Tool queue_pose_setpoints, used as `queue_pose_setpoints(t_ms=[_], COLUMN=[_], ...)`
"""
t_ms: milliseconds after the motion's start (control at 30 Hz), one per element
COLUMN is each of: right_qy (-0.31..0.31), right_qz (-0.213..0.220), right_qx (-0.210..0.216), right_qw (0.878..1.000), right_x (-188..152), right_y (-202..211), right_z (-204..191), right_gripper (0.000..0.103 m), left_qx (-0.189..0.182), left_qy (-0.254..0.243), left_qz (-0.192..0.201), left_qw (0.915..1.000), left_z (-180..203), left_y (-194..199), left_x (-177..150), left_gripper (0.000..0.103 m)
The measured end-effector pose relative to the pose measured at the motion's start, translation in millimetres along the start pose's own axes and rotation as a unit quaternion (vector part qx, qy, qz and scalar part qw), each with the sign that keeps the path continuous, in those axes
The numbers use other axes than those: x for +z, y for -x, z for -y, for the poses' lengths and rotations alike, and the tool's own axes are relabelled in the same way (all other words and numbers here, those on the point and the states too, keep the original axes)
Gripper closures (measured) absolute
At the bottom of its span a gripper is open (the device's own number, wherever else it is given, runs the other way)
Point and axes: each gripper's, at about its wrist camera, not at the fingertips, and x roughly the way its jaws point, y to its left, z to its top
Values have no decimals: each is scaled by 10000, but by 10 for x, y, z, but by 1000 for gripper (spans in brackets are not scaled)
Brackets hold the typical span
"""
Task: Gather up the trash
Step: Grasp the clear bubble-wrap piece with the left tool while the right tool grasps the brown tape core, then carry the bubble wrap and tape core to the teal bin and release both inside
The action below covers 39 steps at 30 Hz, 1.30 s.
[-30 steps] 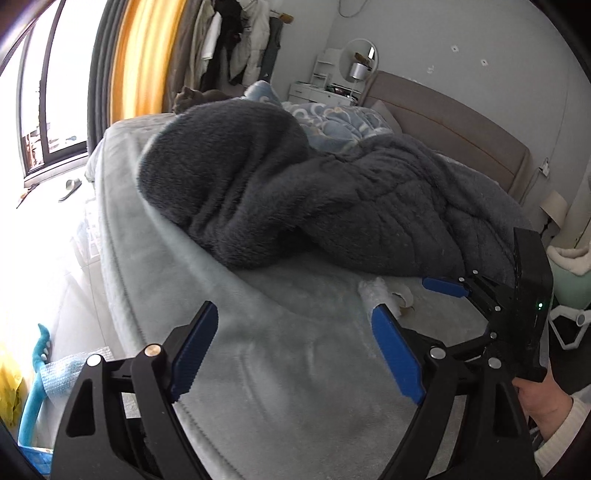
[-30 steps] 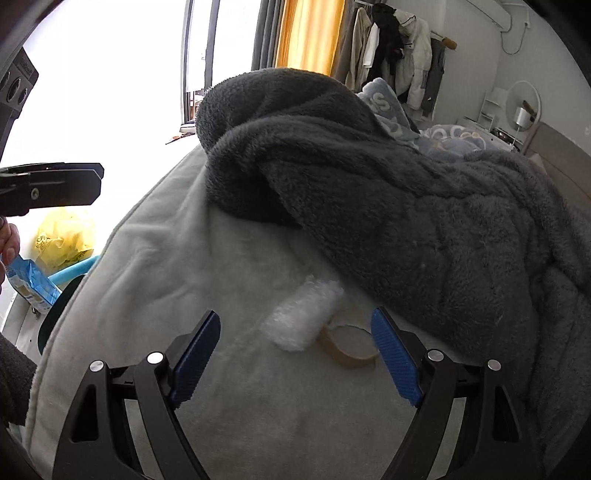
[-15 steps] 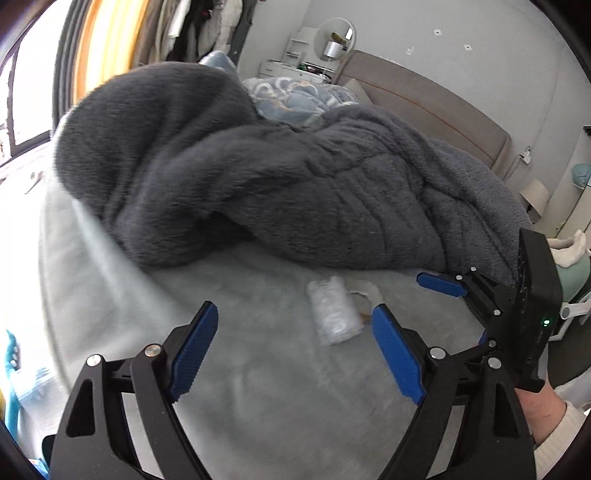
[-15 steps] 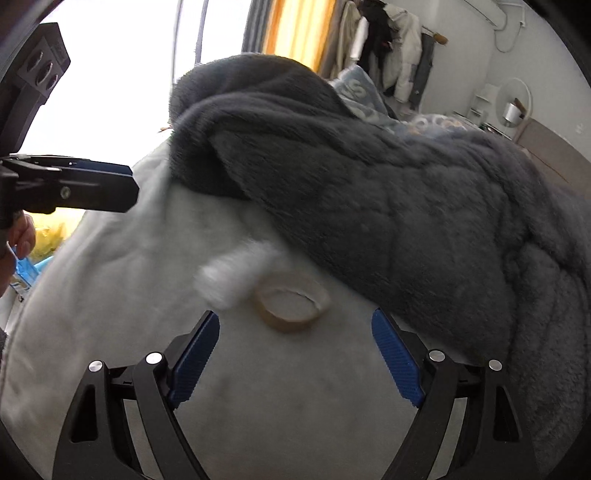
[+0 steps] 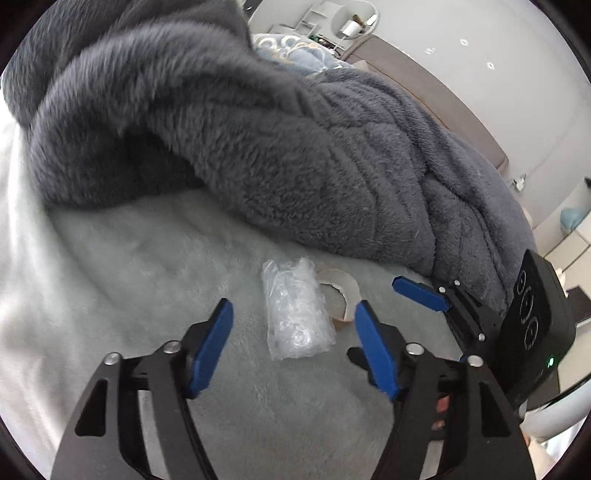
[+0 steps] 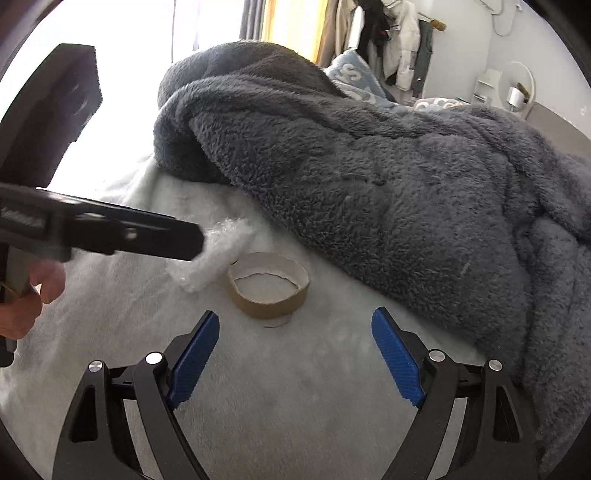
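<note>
A crumpled clear bubble-wrap piece [image 5: 295, 314] lies on the pale bed sheet [image 5: 140, 266], touching an empty cardboard tape ring [image 5: 341, 295]. My left gripper [image 5: 295, 343] is open, its blue fingers on either side of the near end of the bubble wrap, not closed on it. In the right wrist view the ring [image 6: 267, 286] lies just ahead of my open, empty right gripper [image 6: 295, 354], and the bubble wrap [image 6: 218, 254] sits to its left, partly hidden by the left gripper's finger [image 6: 110, 232].
A thick dark grey fleece blanket [image 5: 295, 147] is heaped just behind the trash and along the right. The right gripper [image 5: 443, 306] shows at the right of the left wrist view. A headboard [image 5: 443, 96] and a dresser with a round mirror [image 5: 354, 18] stand behind.
My left gripper has moved forward and right until its fingers flank the bubble wrap. My right gripper has closed in on the cardboard ring. Both stay open.
</note>
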Motion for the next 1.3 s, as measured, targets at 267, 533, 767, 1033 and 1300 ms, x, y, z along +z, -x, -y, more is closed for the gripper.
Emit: queue_pose_setpoints(t_ms=[267,533,767,1033,1300], right_qy=[-147,-333,-292,-278,-6], right_qz=[-93,-62,-482,-385,-250], right_qx=[189,475,571,602,604], right_qw=[9997,9983,9968,9971,9979], right_x=[19,282,392,701,878], right_y=[-131,-261,-465,-447,-290], right_z=[76,73,-24,-189,-554], right_gripper=[17,20,47,50,50], left_qx=[-43,127,392,803,1178], left_qy=[165,-131,-314,-489,-663], left_qz=[-136,100,235,449,570], left_qw=[9998,9998,9985,9946,9892], left_z=[-86,-145,-303,-412,-487], left_y=[-129,70,349,582,884], left_x=[-26,46,133,169,119], left_gripper=[65,67,67,67,67])
